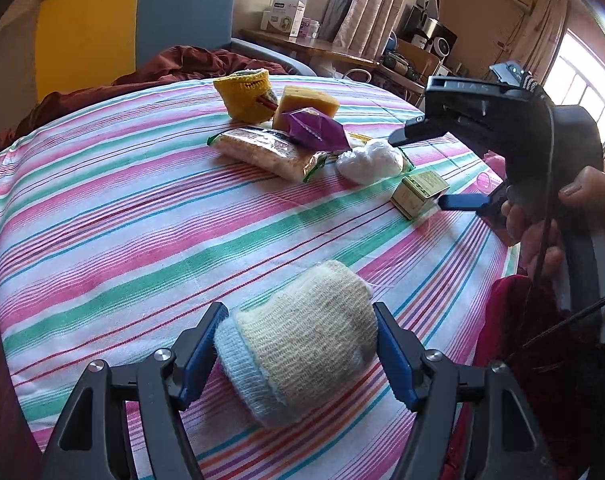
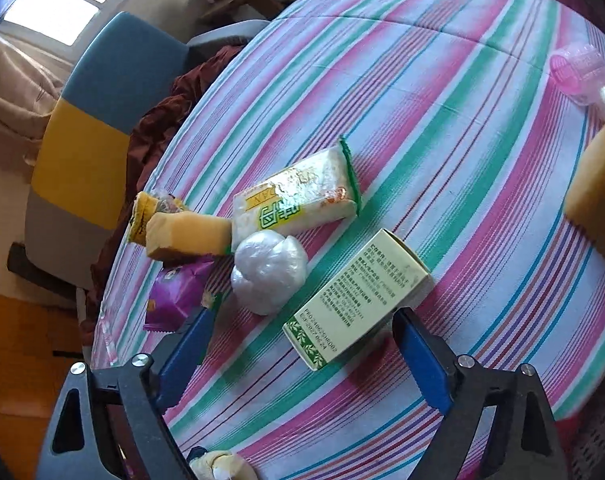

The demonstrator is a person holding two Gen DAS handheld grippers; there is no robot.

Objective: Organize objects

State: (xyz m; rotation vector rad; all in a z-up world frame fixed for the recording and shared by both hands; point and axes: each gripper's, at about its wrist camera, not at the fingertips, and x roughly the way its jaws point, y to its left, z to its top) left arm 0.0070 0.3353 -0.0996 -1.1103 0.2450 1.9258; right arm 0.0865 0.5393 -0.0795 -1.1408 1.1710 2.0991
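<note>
Left wrist view: we saw the left gripper (image 1: 296, 354) clamped on the cream knit sock roll (image 1: 302, 344), blue cuff toward the left finger, lying on the striped table (image 1: 122, 240). Right gripper (image 2: 302, 340) was spread open, green box (image 2: 356, 300) just ahead between its fingers, long axis running diagonally. White bag (image 2: 268, 272) and purple packet (image 2: 178, 292) crowded the box's left.
</note>
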